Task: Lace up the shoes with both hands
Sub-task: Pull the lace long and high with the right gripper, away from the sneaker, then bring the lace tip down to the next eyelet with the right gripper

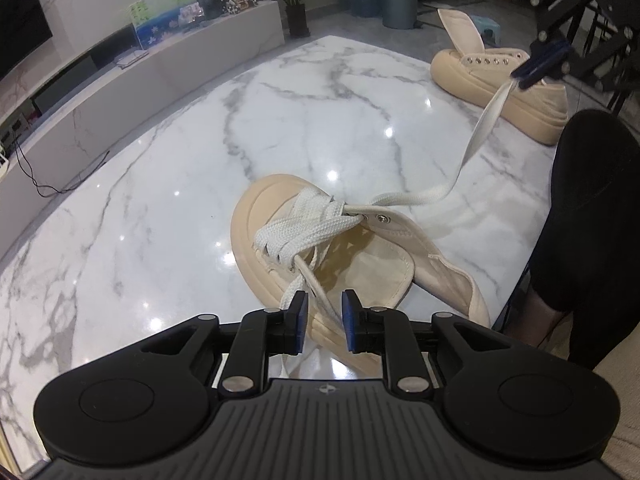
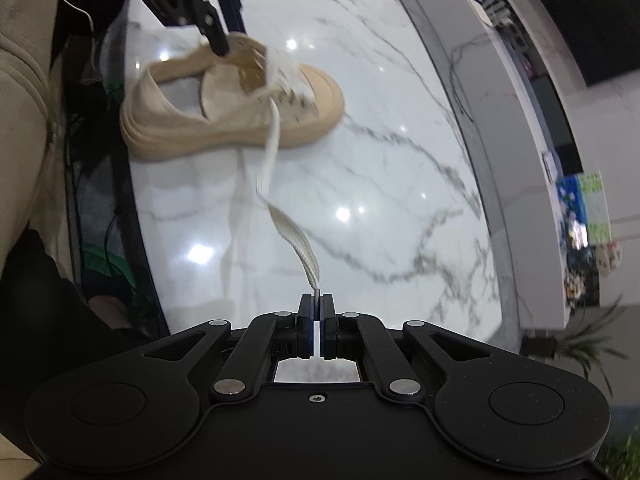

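A beige platform shoe (image 1: 280,216) lies on the marble table (image 1: 160,220), toe away from me, with a white flat lace (image 1: 304,228) crossed over its front eyelets. My left gripper (image 1: 324,308) hovers over the shoe's opening with its jaws apart. One lace strand (image 1: 289,300) hangs down past the left finger, unpinched. The other lace end (image 1: 480,128) rises to my right gripper (image 1: 524,76), which is shut on it. In the right wrist view the right gripper (image 2: 317,300) pinches the lace tip (image 2: 310,268), and the lace runs back to the shoe (image 2: 192,128).
A second beige shoe (image 1: 500,84), unlaced with its tongue up, stands at the table's far right. A person's leg in black (image 1: 592,220) is at the right edge. Beyond the table are a low white bench (image 1: 168,56), a plant (image 1: 296,4) and a bin (image 1: 400,0).
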`<state>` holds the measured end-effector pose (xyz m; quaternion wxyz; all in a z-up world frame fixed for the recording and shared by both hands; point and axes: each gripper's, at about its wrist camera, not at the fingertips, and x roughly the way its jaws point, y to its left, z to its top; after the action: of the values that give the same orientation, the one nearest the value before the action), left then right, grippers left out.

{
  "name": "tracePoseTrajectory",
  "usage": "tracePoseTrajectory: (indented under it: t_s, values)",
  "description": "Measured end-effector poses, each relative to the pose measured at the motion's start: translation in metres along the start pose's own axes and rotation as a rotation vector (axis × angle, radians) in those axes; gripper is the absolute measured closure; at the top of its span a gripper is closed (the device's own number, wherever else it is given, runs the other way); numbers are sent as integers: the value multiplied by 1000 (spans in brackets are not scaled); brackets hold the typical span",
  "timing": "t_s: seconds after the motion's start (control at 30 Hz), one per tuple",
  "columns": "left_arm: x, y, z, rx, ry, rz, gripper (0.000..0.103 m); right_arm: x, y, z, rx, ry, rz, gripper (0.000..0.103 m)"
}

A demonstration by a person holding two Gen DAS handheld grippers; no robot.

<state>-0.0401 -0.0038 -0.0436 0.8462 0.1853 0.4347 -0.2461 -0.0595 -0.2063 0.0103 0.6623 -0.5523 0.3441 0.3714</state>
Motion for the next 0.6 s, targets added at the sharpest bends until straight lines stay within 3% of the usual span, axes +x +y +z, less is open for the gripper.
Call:
tracePoseTrajectory:
  t_s: [0.27,0.6]
  values:
    - [-1,6,-4,-23,-31,-26,78,12,13,62,-152,-77,64,102]
    - [-4,9,-9,-35,-53,-62,78,36,19,110,-300,-100,58,102]
